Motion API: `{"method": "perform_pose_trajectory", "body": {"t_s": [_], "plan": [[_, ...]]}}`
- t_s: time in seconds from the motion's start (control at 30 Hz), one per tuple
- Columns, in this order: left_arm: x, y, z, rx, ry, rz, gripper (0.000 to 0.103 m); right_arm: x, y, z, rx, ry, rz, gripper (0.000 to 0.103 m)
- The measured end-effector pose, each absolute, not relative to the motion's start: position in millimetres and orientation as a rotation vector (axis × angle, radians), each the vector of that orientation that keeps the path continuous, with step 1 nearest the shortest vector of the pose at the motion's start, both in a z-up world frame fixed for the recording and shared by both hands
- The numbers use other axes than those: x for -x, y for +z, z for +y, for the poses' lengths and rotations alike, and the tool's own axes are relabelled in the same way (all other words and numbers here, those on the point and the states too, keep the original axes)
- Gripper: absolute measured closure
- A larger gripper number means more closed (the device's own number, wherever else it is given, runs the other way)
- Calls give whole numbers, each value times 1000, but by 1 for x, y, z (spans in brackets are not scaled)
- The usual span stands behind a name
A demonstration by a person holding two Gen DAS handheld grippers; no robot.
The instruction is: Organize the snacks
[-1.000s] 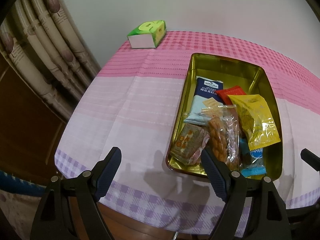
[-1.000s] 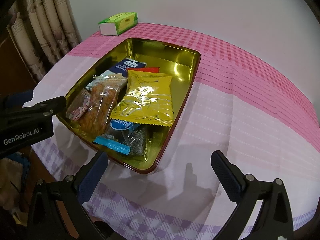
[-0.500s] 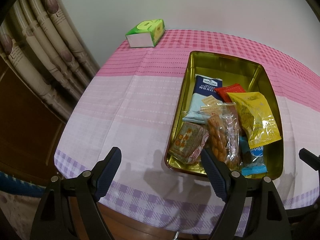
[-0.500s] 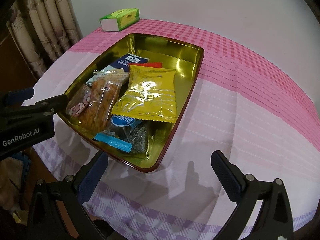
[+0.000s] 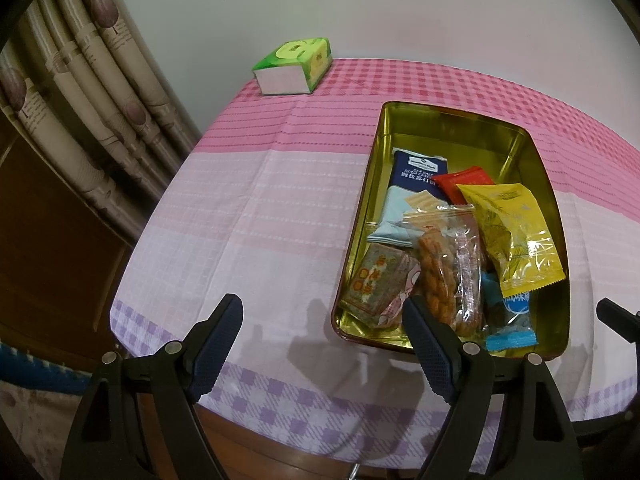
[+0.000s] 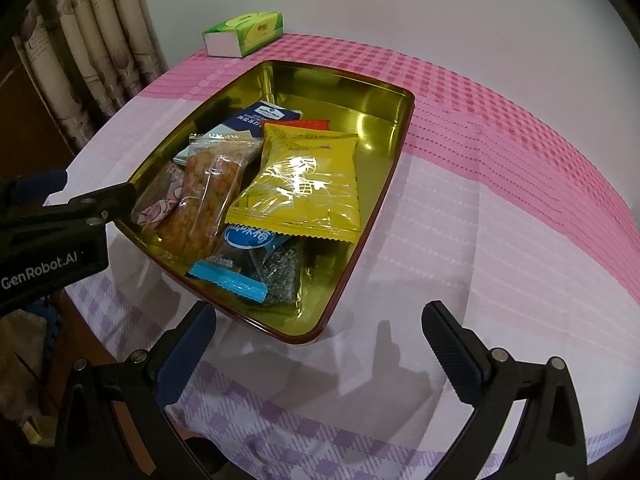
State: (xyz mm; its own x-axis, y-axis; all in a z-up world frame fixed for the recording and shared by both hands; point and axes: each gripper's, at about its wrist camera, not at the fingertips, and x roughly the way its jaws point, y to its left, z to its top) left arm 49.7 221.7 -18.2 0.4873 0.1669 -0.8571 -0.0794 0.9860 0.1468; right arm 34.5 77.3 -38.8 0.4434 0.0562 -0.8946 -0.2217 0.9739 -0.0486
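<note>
- gold tin (image 6: 384, 128) on the pink cloth (image 6: 500, 216) holds yellow packet (image 6: 304, 184), twisted-cracker bag (image 6: 208, 200), blue-label packet (image 6: 248, 260), navy cracker pack (image 5: 416, 176).
- left gripper (image 5: 320, 328) and right gripper (image 6: 316, 332) gape empty near the tin's front edge.

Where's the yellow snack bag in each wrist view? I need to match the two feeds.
Left wrist: yellow bag right of centre, on the pile by the tin's right wall.
Right wrist: yellow bag near centre, in the middle of the tin.
Shared landmark: the green tissue box at the table's far edge, upper left of the tin in both views.
</note>
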Motion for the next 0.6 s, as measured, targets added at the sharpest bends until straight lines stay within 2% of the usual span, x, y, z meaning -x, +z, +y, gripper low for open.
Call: {"method": "perform_pose_trajectory", "body": {"t_s": [0.6], "plan": [[-50,-20,223,-97,150,1056,21,-32,-42,79,176,177,1105,1]]}}
